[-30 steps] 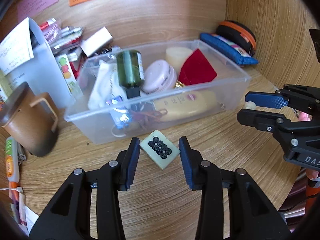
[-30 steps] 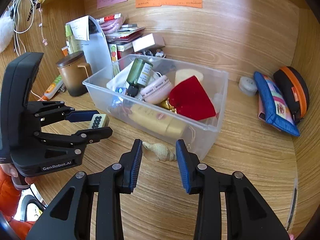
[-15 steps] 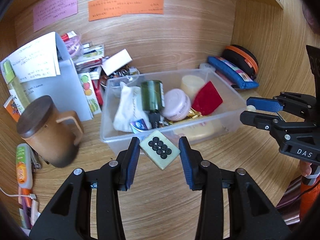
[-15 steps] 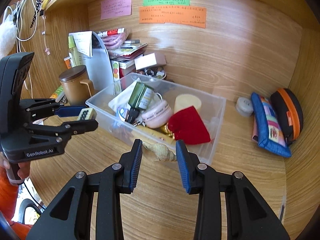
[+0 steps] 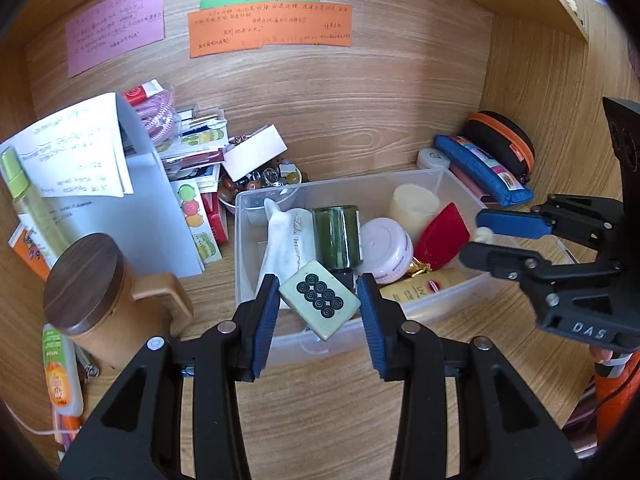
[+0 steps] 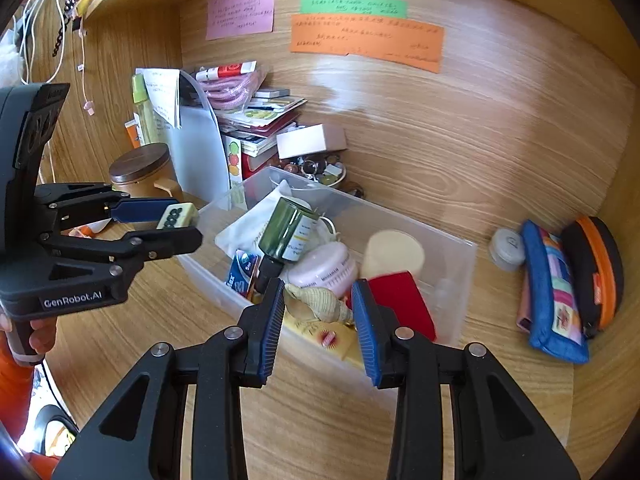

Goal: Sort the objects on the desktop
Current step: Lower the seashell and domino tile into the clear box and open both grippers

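Observation:
My left gripper [image 5: 318,306] is shut on a pale green mahjong tile [image 5: 319,299] with black circles, held above the near edge of the clear plastic bin [image 5: 256,208]. It also shows in the right wrist view [image 6: 176,226] with the tile [image 6: 177,216]. My right gripper [image 6: 318,316] is shut on a tan spiral seashell [image 6: 316,303], held over the bin's near wall [image 6: 216,280]. The bin holds a green bottle [image 5: 335,236], a pink jar [image 5: 386,244], a red pouch [image 5: 442,232] and a cream candle [image 5: 414,208].
A brown lidded mug [image 5: 92,300] stands left of the bin. A white file holder [image 5: 140,208] and stacked booklets sit at the back left. A blue pouch [image 5: 484,170] and a black-orange case [image 5: 502,140] lie at the right wall. An orange tube [image 5: 58,376] lies at far left.
Both grippers have risen with their objects and now hold them over the bin. The tile and the shell have come up off the desk.

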